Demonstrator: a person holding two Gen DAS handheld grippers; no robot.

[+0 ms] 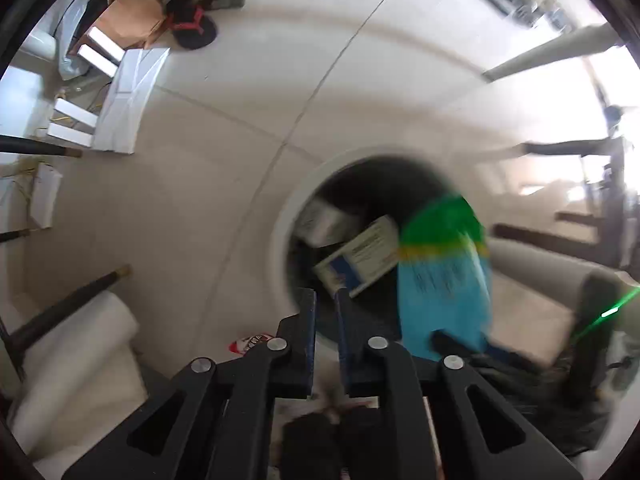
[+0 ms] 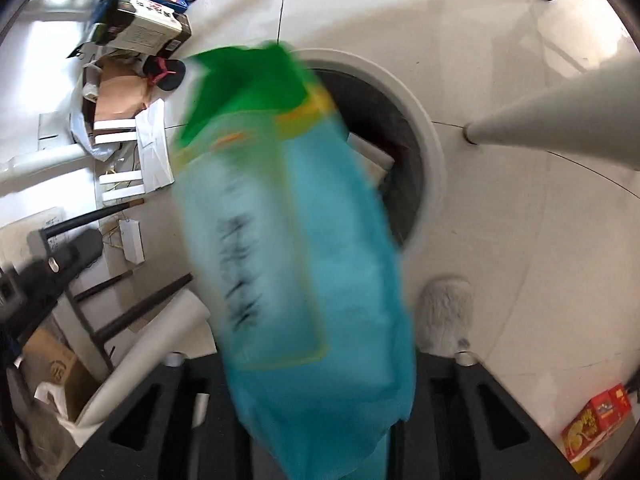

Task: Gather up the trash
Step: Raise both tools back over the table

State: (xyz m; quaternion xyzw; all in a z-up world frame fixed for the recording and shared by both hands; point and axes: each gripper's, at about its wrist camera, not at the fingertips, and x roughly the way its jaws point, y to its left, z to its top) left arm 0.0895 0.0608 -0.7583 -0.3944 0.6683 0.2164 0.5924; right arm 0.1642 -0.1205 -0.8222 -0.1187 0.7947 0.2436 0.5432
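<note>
A white round trash bin (image 1: 286,216) stands on the tiled floor, with boxes (image 1: 366,254) lying inside its dark bag. My right gripper (image 2: 320,412) is shut on a blue and green plastic bag (image 2: 304,232) and holds it over the bin's rim (image 2: 430,148); its fingertips are hidden behind the bag. The same bag (image 1: 444,272) hangs blurred at the bin's right side in the left wrist view. My left gripper (image 1: 326,300) is nearly shut and empty, hovering just above the bin's near rim.
A red and white wrapper (image 1: 250,343) lies on the floor by the bin. White rolls (image 1: 80,360), dark chair legs (image 1: 68,300) and cardboard boxes (image 2: 140,28) stand at the left. A table leg (image 2: 560,120) and a red box (image 2: 596,416) are at the right.
</note>
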